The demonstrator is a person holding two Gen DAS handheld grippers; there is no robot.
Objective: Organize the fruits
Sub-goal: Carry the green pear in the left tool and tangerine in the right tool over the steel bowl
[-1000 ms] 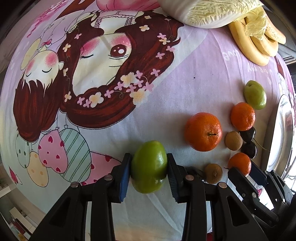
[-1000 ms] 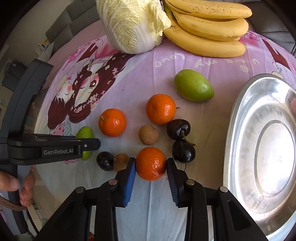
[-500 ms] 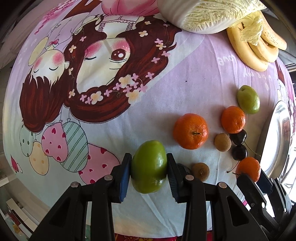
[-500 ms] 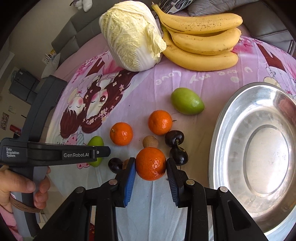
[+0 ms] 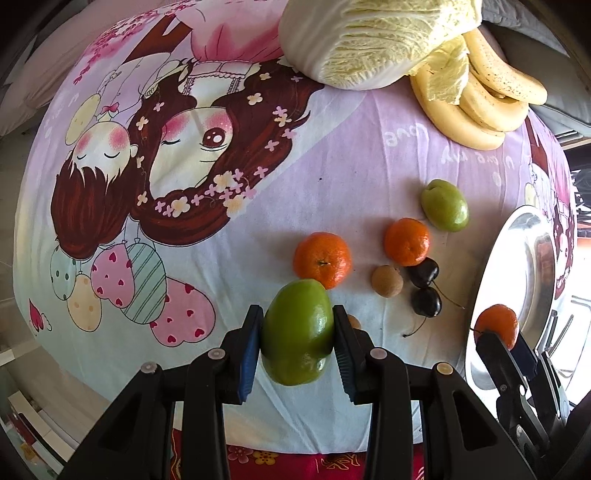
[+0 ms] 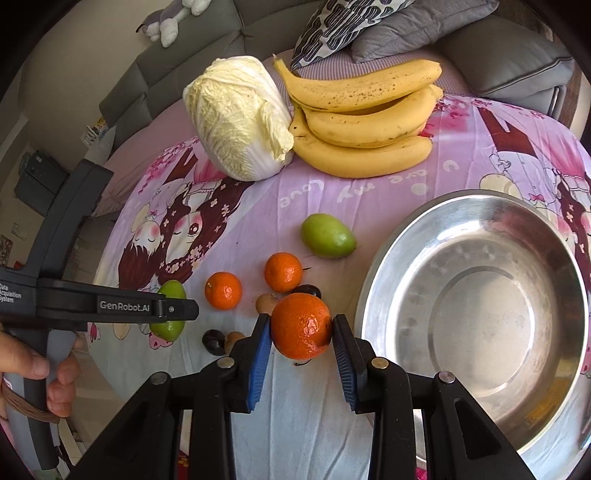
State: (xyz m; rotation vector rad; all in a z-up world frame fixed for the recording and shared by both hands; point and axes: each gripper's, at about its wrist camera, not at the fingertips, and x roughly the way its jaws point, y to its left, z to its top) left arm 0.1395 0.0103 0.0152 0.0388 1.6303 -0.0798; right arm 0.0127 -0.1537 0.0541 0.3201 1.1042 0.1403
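Fruits are being held in both grippers: the left gripper (image 5: 298,334) is pinching a green fruit (image 5: 298,332) between its blue-padded fingers (image 5: 251,350), pads pressing on both sides, with the fruit hanging above the desk (image 5: 332,155). The right gripper (image 6: 301,330) is clamping a mandarin (image 6: 301,326) the same way, its fingers (image 6: 258,354) squeezing the orange skin from left and right, just beside the rim of a steel bowl (image 6: 476,314).

Beyond the left fingers, on the pink cartoon-printed cloth (image 5: 184,166) covering the desk, two more mandarins (image 5: 322,259) are lying near each other, with a small brown fruit (image 5: 386,280) and two dark cherries (image 5: 424,288) between and below them. A second green fruit (image 5: 445,205) is lying further out, near the bowl's edge. In the right wrist view another dark cherry (image 6: 213,341) and a second brown fruit, partly hidden by the fingers, are sitting near the held mandarin.

At the far side of the desk a napa cabbage (image 6: 236,118) is resting against a bunch of bananas (image 6: 365,118), the two touching. The bowl is sitting on the cloth at the right, shiny inside.

A person's hand (image 6: 40,373) is gripping the left gripper's handle at the left edge of the right wrist view. A grey sofa (image 6: 166,74) with cushions (image 6: 406,29) is showing behind the desk.
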